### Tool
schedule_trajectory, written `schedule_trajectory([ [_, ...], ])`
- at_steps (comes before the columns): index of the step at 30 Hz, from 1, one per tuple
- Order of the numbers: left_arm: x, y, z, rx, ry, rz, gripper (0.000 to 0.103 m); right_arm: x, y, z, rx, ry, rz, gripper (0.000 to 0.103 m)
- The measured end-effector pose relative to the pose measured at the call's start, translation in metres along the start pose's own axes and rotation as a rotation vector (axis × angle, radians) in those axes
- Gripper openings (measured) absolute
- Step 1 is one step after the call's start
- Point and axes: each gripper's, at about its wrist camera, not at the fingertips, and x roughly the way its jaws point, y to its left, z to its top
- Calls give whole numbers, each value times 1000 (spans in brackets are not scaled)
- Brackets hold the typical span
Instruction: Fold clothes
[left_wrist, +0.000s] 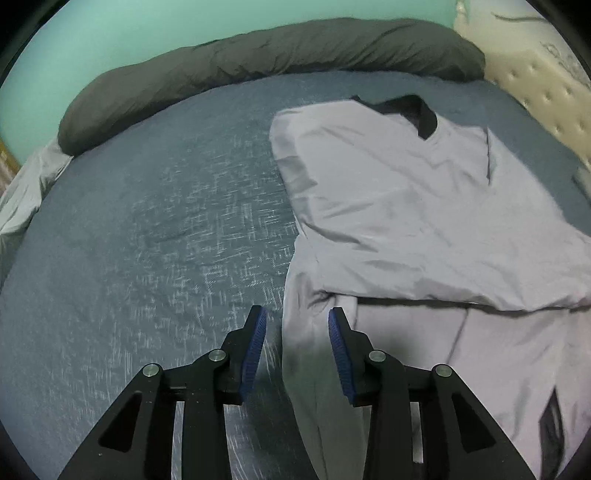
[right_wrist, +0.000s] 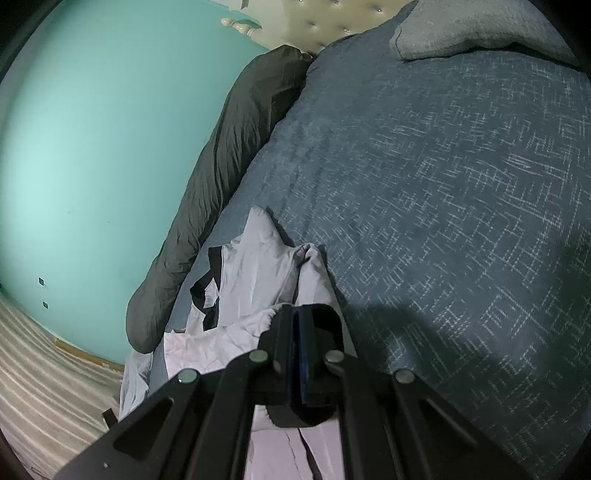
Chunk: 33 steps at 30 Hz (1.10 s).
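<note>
From my remote seat, the shirt (left_wrist: 406, 206) reads as thin, smooth, matt lavender-grey cloth with a black knit collar, lying crumpled on the bedspread (left_wrist: 147, 229), which is a coarser, matt blue-grey weave flecked with pale crosshatch threads. Along the bedspread's far edge I see a dark grey bolster (left_wrist: 258, 59) of finely wrinkled matt fabric, and at its head end a cream headboard (left_wrist: 546, 96) of buttoned, faintly glossy padding. The left gripper (left_wrist: 297, 325) looks like matt black plastic with 2 ribbed blue rubbery pads (left_wrist: 255, 350) and shiny metal pins.
</note>
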Motion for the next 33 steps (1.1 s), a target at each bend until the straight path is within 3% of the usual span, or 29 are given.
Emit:
schedule_trajectory([
  [3, 16, -12, 1, 91, 33, 21, 38, 1, -2, 1, 7, 3, 0, 3],
  [11, 33, -22, 13, 177, 18, 108, 38, 5, -2, -1, 3, 18, -3, 3],
  [15, 31, -27, 13, 253, -8, 159, 8, 8, 0, -3, -5, 29, 0, 3],
  [17, 20, -15, 15, 198, -45, 158, 6, 10, 2, -5, -12, 41, 7, 3],
  [20, 18, 10, 15, 112, -42, 154, 4, 13, 10, -9, -42, 57, 12, 2],
  [26, 26, 25, 8, 47, 0, 138, 4, 20, 13, -16, -56, 97, 14, 2],
  [33, 40, 45, 1, -116, 48, 62, 4, 24, 12, -19, -52, 134, 24, 2],
])
